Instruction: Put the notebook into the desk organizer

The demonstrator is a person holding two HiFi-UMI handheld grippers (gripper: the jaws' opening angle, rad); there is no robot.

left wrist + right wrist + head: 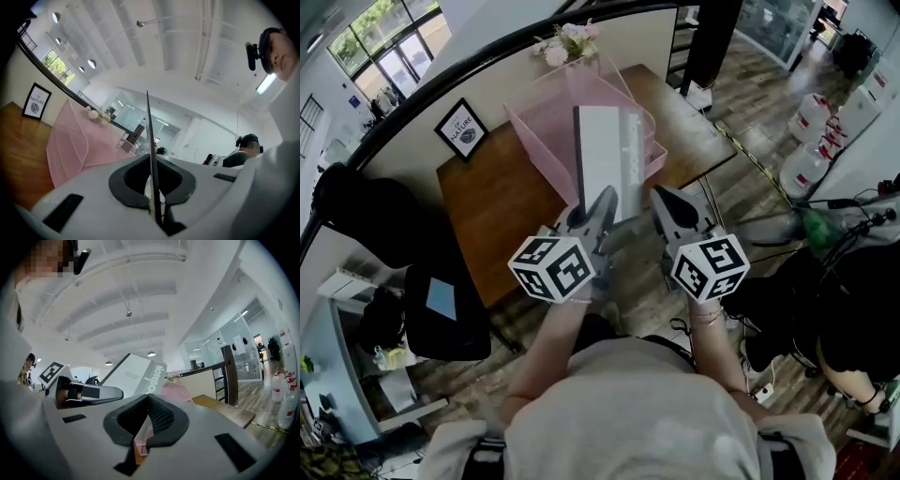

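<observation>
A grey-and-white notebook (606, 157) stands upright in front of the pink mesh desk organizer (546, 120), which sits on a wooden table (497, 211). My left gripper (602, 204) is shut on the notebook's lower edge. In the left gripper view the notebook (149, 136) shows edge-on, clamped between the jaws of the left gripper (152, 165), with the organizer (75, 143) to the left. My right gripper (663, 199) hovers beside it, shut and holding nothing. The right gripper view shows the right gripper (149, 403), the notebook (136, 375) and the organizer (177, 391) behind it.
A framed picture (461, 128) and a small flower bunch (567, 42) stand at the table's back edge against a low wall. A black chair (441, 309) is left of the table. Water bottles (825, 122) and cables lie on the floor to the right.
</observation>
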